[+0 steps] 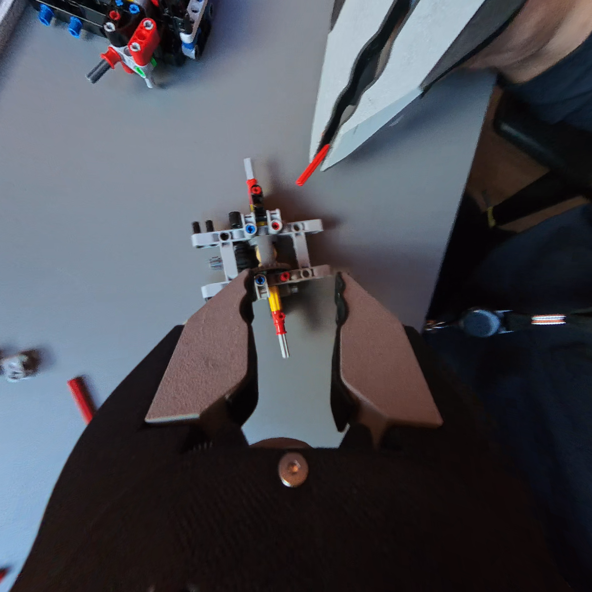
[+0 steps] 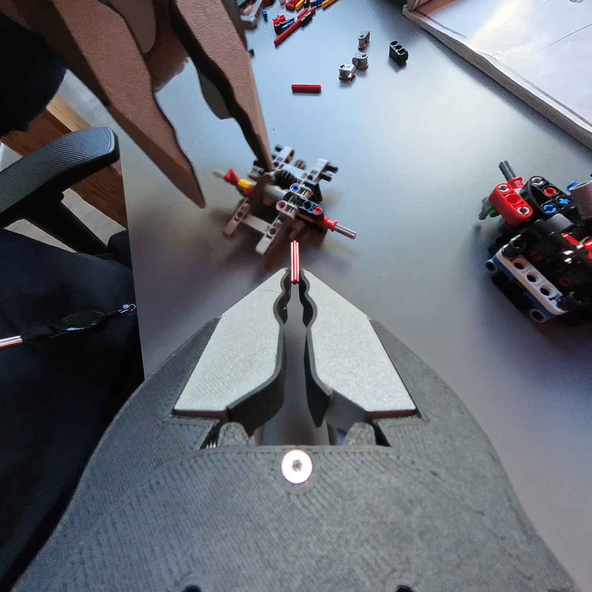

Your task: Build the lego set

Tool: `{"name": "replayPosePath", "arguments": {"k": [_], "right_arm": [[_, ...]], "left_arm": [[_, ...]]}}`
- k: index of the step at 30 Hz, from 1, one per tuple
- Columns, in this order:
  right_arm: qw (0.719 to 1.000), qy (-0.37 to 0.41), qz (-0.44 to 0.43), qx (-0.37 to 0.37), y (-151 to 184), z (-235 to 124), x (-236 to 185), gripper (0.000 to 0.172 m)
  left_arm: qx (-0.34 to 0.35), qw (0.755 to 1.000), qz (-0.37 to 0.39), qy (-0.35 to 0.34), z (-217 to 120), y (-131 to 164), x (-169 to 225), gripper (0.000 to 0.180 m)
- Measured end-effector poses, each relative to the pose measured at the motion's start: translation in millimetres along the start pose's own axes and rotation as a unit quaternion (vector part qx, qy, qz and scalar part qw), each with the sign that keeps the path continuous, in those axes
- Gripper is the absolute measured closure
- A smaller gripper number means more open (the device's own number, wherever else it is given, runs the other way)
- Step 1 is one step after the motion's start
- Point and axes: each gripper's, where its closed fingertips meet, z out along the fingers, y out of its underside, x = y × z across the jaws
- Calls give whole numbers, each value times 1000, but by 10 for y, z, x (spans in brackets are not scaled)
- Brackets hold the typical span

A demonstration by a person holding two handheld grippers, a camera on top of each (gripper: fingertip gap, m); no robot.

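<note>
Our right gripper [image 2: 295,278] clenches a red axle [image 2: 294,261], aimed at twelve o'clock toward the grey gear assembly [image 2: 275,205]. Our left gripper [image 1: 293,278] straddles it unclamped; pushing could slide it.

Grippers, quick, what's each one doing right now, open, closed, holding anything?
Left gripper: open, straddling the near end of the grey brick assembly, not clamped on it.
Right gripper: closed on a thin red axle.
</note>
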Motion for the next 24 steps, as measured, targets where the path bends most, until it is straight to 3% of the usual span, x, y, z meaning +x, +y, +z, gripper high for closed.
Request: {"name": "replayPosePath", "arguments": {"k": [5, 12, 24], "right_arm": [[999, -4, -31, 13, -30, -31, -42, 170], [997, 2, -70, 30, -87, -44, -83, 170], [992, 10, -109, 63, -164, -100, -124, 170]], "left_arm": [[37, 999, -5, 22, -154, -13, 313, 135], [29, 993, 92, -73, -169, -138, 74, 150], [39, 984, 169, -30, 120, -461, 100, 164]]}}
